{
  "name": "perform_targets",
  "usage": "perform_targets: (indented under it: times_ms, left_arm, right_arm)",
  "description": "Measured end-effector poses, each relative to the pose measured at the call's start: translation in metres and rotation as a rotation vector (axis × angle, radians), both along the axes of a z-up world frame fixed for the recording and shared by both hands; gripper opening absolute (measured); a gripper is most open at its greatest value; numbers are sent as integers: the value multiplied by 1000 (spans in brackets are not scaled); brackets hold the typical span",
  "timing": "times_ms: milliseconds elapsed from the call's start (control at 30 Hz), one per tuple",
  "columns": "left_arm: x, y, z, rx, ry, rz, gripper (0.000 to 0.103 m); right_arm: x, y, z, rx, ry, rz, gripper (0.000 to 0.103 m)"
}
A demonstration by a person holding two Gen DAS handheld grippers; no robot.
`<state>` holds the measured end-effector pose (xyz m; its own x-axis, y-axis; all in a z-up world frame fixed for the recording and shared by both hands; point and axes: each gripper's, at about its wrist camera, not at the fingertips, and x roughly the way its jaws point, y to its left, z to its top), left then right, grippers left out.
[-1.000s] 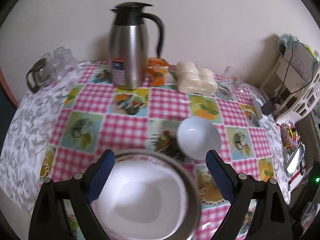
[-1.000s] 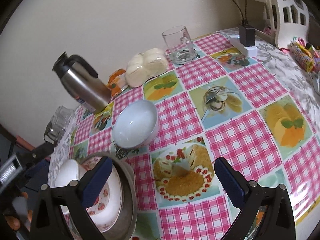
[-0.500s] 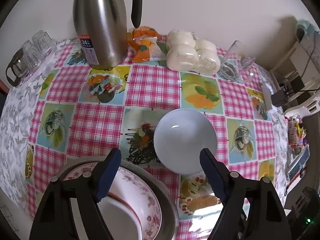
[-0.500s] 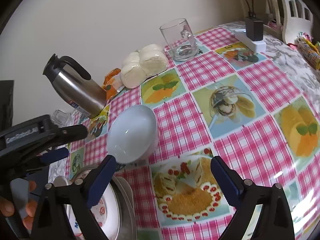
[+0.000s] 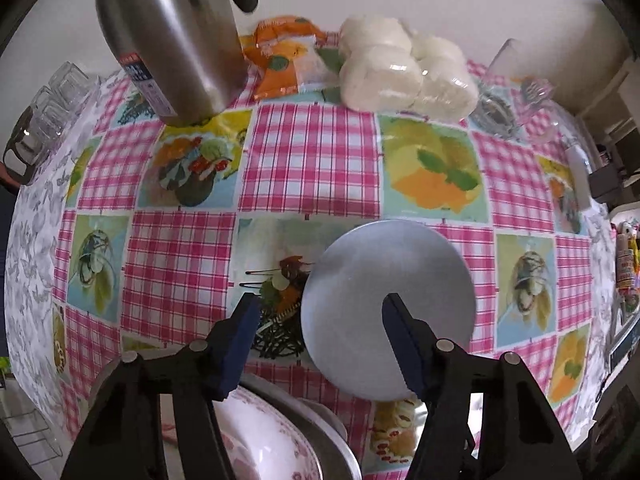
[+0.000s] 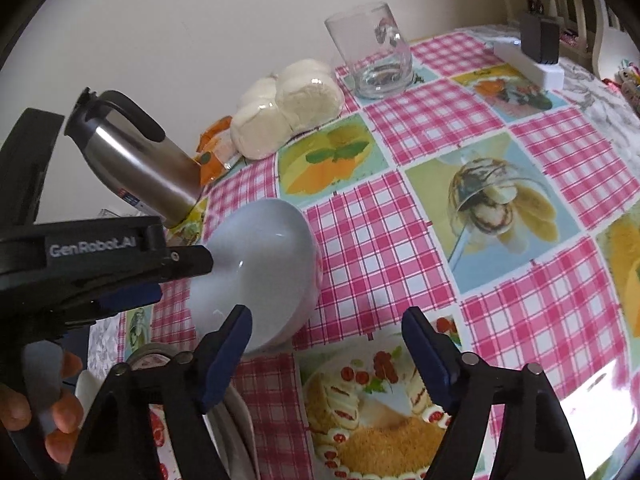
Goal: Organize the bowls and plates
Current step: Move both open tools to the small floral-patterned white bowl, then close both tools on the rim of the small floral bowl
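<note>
At nine o'clock in my left wrist view the clear glass cups (image 5: 48,116) stand at the table edge, well apart from my work. At eleven o'clock the tall brushed-steel thermos jug with a black handle (image 5: 172,36) stands on the pink-checked, food-print plastic tablecloth (image 5: 308,160); if I swing wide on the lift, I judge I could clip it.

My left gripper (image 5: 316,340) is wide open and holds nothing. Its right finger reaches over the pale blue-white ceramic bowl (image 5: 388,300), its left finger lies outside the near rim, so the rim sits between them. The bowl rests on the cloth at about five o'clock from centre. I think a bite on one glazed wall could slip, or tip the bowl as it rises.

At six o'clock, beneath my fingers, is the stack of white plates with a red floral border (image 5: 276,440) in a metal basin (image 5: 336,452); a dropped bowl would strike them.

My right gripper (image 6: 326,350) is also spread wide and empty, hovering just beside the bowl at its five o'clock. Both tools crowd one bowl, so a collision is my main worry.

At one o'clock the wrapped white buns (image 5: 404,68) stand clear.
</note>
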<state>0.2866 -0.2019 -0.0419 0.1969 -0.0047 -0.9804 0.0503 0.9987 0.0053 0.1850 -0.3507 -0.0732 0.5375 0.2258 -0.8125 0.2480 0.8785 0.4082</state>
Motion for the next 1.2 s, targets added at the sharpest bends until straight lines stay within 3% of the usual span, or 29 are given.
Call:
perform_targets:
  times_ms: [133,300,467,533,567,700,933,1200]
  left_arm:
    - [6,-1,-13,15,29,11,60]
    - [12,-1,-26,25,53,23,47]
    - [17,1,-40,17,83,40,44]
    - [17,1,-46,19,95,37,37]
    - [16,0,-48,11,101,32,31]
    - [14,-8,-46,29,81,-5,25]
    - [13,-18,-40,8,61,-31,19]
    - [-9,-12,-2,-48,7,-47,19]
  right_arm:
    - [7,3,-9,5,10,12,72]
    - [13,4,-17,10,20,12,65]
    - [18,8,-20,28,14,22,55]
    - [20,10,-22,46,9,23,52]
    - [21,10,-23,53,6,26,48]
    - [22,13,-23,91,-16,44,33]
    - [19,7,-24,84,-12,32,32]
    - [-2,4,8,42,-46,40,32]
